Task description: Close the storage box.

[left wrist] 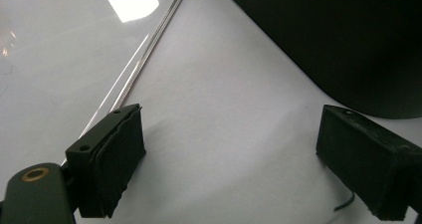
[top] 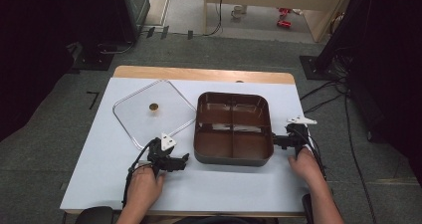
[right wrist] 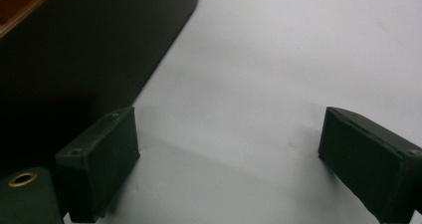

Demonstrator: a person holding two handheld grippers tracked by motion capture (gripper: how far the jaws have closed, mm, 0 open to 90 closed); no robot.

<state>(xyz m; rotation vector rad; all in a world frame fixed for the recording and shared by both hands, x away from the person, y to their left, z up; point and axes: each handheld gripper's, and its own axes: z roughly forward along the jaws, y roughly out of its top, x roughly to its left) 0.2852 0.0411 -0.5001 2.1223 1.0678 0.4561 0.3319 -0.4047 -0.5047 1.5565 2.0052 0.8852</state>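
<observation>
The brown four-compartment tray [top: 233, 128] sits mid-table between the left gripper [top: 183, 160] and right gripper [top: 276, 141], both with jaws apart and empty. It looks rigid, light and smooth-walled, so opposite rims seem the best hold.

Tray [top: 233, 157]: glossy brown plastic. Lid [top: 134, 122]: clear glossy plastic. Table cover [top: 224, 184]: matt white, smooth. Table edge [top: 199, 74]: wood. Pads [left wrist: 119, 159]: matt black foam.
</observation>
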